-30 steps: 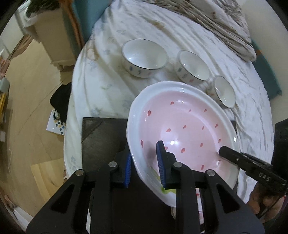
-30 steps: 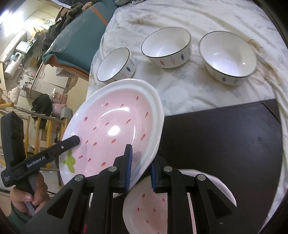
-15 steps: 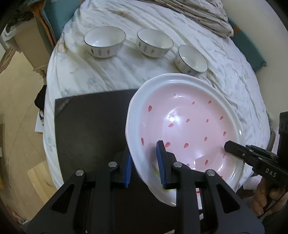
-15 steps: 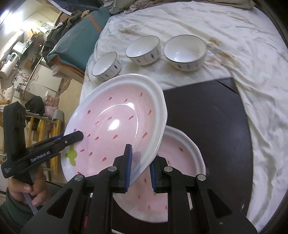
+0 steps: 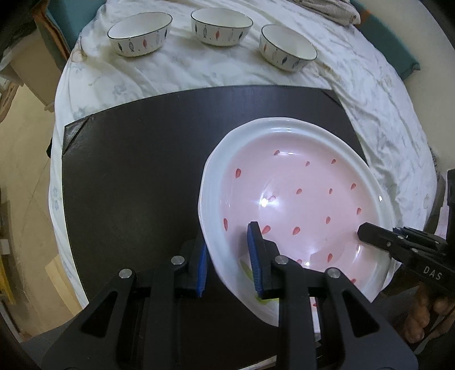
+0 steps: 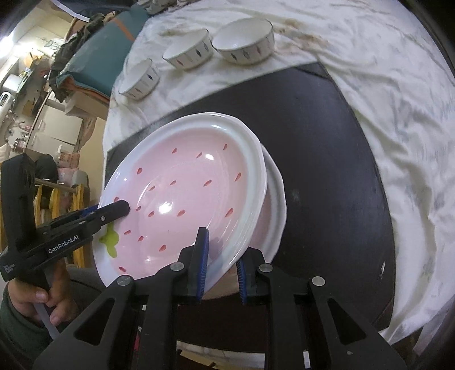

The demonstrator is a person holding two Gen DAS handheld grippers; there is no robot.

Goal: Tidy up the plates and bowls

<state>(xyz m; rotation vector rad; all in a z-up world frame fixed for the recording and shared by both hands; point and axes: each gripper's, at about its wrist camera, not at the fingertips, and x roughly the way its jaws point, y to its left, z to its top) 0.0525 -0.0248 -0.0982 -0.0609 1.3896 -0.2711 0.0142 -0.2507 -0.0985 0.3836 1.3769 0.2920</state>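
White wrinkled cloth (image 5: 369, 94) covers the table, and on it lies a dark mat (image 5: 136, 176) that fills the middle of both views. Above this mat the pink plate (image 5: 298, 199) with red spots and a white rim is held by both claws at once. The left gripper (image 5: 229, 264) is closed on the plate's rim at the lower centre of the left view, one blue pad inside the plate and one under it. The right gripper (image 6: 220, 261) is closed on the opposite rim, at the lower centre of the right view. In the right view the plate is tilted, and a second plate (image 6: 274, 205) of the same kind lies on the mat just under it, showing at its right edge. Three bowls (image 5: 221, 25) with small fish marks stand in a row on the cloth along the upper part of the frame, well apart from the plates. A hand (image 6: 42, 298) with a green sleeve holds the left gripper at the lower left of the right view.
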